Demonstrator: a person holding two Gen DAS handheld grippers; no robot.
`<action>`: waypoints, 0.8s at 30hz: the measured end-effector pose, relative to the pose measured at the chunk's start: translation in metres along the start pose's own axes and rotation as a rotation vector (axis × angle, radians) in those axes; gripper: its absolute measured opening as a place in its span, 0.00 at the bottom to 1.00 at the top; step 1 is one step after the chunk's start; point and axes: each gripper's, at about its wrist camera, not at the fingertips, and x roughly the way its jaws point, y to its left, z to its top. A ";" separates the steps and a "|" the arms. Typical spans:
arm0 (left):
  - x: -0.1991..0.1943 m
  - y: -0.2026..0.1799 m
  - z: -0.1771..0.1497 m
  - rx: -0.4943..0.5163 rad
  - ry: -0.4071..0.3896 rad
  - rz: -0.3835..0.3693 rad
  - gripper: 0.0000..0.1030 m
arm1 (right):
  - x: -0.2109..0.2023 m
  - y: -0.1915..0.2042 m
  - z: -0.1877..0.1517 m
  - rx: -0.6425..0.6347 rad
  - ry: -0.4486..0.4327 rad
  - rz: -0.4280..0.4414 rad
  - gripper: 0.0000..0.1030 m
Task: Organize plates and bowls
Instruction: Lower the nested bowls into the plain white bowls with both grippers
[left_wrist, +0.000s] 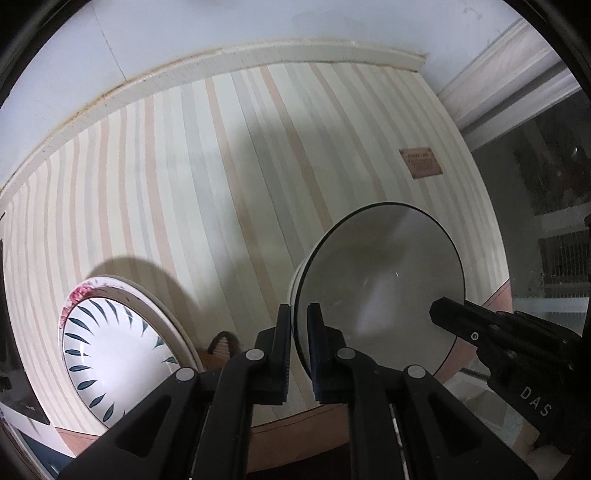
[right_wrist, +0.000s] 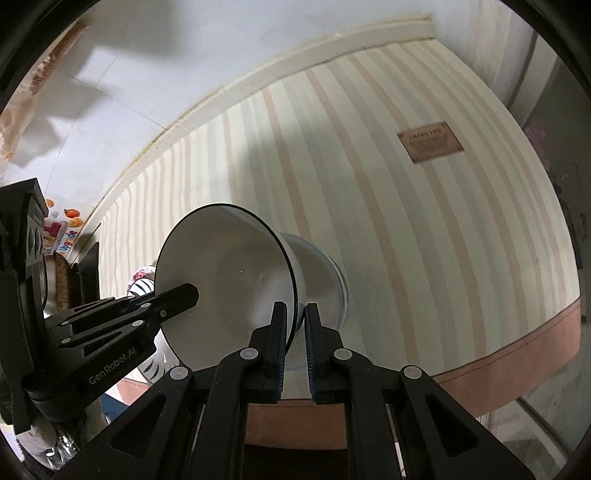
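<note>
White bowl (left_wrist: 384, 280) held by both grippers above the striped cloth (left_wrist: 207, 177).
Left gripper (left_wrist: 298, 321) and right gripper (right_wrist: 295, 321) each clamped opposite sides of its dark-edged rim; a leaf-patterned bowl (left_wrist: 110, 354) lay nearby.

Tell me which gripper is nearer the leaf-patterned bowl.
Left. The left gripper, clamped on the black-rimmed white bowl, sits beside the leaf-patterned bowl; the right gripper grips that bowl's far rim.
</note>
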 end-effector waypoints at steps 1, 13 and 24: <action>0.004 -0.001 0.000 0.004 0.009 0.003 0.07 | 0.002 -0.001 0.000 0.002 0.003 -0.003 0.11; 0.028 -0.007 0.005 0.046 0.065 0.040 0.07 | 0.020 -0.012 0.004 0.024 0.051 -0.019 0.11; 0.032 -0.014 0.009 0.092 0.070 0.091 0.07 | 0.032 -0.013 0.009 0.014 0.094 -0.042 0.13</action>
